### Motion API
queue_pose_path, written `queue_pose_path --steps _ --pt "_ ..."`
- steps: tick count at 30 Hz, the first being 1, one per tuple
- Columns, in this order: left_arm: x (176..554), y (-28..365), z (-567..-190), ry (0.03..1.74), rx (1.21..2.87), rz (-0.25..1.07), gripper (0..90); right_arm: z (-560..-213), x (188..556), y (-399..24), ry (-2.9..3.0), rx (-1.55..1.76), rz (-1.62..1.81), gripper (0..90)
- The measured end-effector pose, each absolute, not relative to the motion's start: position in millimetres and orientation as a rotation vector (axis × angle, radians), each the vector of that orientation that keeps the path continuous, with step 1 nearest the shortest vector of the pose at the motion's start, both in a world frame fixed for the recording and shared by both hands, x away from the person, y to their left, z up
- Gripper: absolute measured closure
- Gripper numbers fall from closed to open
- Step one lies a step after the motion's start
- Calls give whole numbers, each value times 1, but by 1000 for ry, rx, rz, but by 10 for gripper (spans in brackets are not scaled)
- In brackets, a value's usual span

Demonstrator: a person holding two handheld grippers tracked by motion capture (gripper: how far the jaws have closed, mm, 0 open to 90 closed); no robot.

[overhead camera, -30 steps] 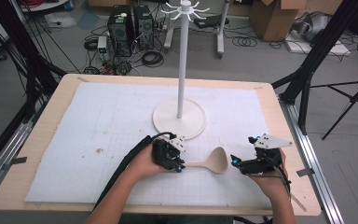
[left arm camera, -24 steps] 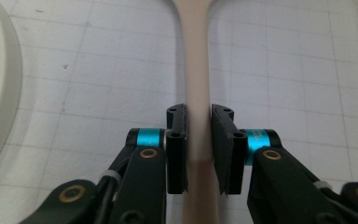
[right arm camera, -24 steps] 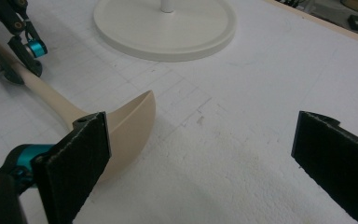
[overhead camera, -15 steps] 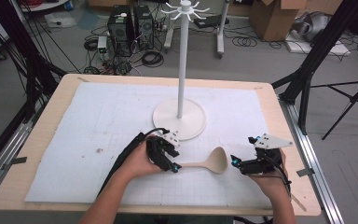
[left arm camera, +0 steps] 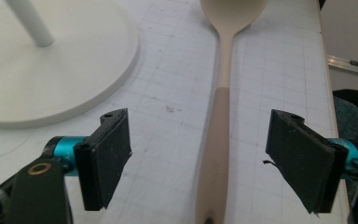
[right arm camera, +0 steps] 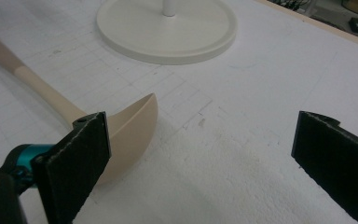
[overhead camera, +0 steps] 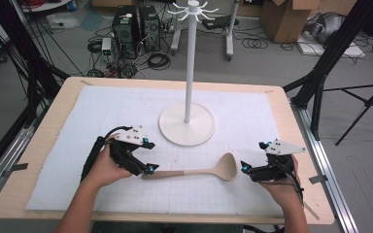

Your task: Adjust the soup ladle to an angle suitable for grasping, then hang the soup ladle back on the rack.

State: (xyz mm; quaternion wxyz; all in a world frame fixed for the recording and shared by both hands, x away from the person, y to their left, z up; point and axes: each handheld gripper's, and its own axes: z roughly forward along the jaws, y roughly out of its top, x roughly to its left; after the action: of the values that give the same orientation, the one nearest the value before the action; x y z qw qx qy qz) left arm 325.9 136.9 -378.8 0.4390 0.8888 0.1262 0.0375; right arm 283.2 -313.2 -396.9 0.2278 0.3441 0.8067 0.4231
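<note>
Wooden bench carried a white gridded mat, with cables and computer cases on the floor behind. Landmark: the white stand, a round base with an upright pole, at the middle of the mat. Left of and nearer than the stand, the left gripper pointed toward the spoon's handle end; its fingers had just been opening and stood wide, the handle lying between them without contact. The beige spoon lay flat on the mat just in front of the stand's base, handle to the left, bowl to the right. Right of and nearer than the stand, the right gripper faced the spoon's bowl; its fingers stood wide, one just beside the bowl, holding nothing.
</note>
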Motion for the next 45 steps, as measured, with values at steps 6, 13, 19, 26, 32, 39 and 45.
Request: queue_pose_path --steps 6,13,19,26,32,39,45 --pt "320 177 -381 420 2123 154 150 -398 283 -312 2225 952 1162 31" --pt "319 208 -381 465 2054 180 95 -398 284 -313 2225 956 1169 31" --pt "320 228 -380 491 2004 204 28 -399 285 -314 2228 957 1176 30" --pt "319 242 -378 496 1948 214 17 -399 285 -316 2220 971 1189 30" --pt "319 249 -378 511 1942 216 17 -399 286 -316 2224 972 1186 30" --pt "321 251 -379 531 1942 194 17 -399 286 -317 2223 971 1192 30" --pt "327 260 -379 553 1886 150 17 -399 286 -319 2214 982 1205 30"
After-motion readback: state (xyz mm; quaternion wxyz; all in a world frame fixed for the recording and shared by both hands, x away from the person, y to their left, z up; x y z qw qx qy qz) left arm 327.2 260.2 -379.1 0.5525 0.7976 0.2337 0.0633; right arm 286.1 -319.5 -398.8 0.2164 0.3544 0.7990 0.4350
